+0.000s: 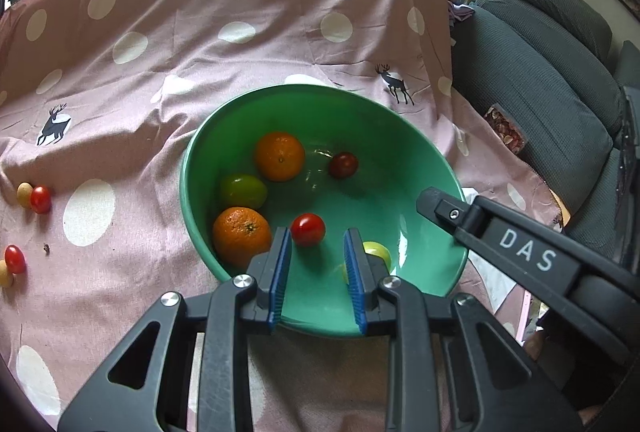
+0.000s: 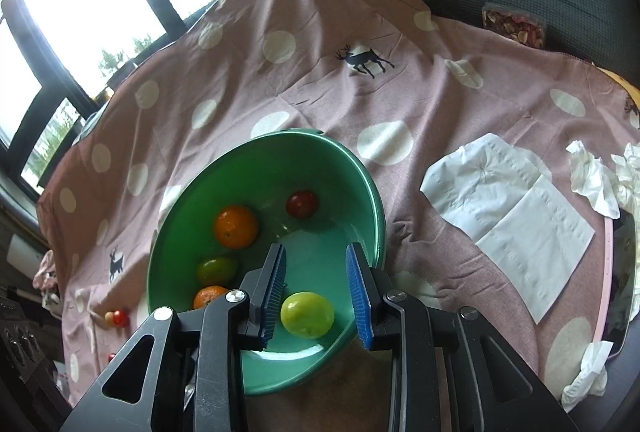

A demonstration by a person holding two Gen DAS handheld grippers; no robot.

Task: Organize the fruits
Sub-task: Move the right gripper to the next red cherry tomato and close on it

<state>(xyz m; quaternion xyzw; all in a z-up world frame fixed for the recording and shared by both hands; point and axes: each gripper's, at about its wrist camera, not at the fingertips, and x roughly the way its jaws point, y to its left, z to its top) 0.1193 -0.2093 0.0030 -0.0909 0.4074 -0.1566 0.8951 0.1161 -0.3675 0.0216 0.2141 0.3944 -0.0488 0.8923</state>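
Basically both grippers hang over the green bowl (image 1: 188,168), nothing held. The left gripper (image 1: 317,232) has its fingers spread with an empty gap between the blue pads. A red cherry tomato (image 1: 307,229) lies on the bowl floor just past the tips, not touching either pad. The right gripper (image 2: 316,248) also has its fingers apart. A yellow-green fruit (image 2: 307,314), lemon or lime, can't tell, sits in the bowl below and between them, with clear space on both sides. Its right-hand finger is close to the bowl rim.

Further out in the bowl:
- a near orange (image 1: 241,236) just left of the left finger
- a green fruit (image 1: 243,191) beyond it
- a far orange (image 1: 280,156)
- a dark red tomato (image 1: 343,165) ahead of the right finger

Still loose on the polka-dot cloth (image 1: 240,32), well left of the left fingers: a cherry tomato (image 1: 40,199) touching a pale round fruit (image 1: 24,194), and another tomato (image 1: 15,259) nearer the edge.

Likely step: fetch those strays with the left gripper. To do it well, lift clear of the rim first and come down with the pads straddling one tomato. Squeeze lightly, since it's soft and will roll on wrinkled cloth. Take the tomato without nudging its pale neighbour.
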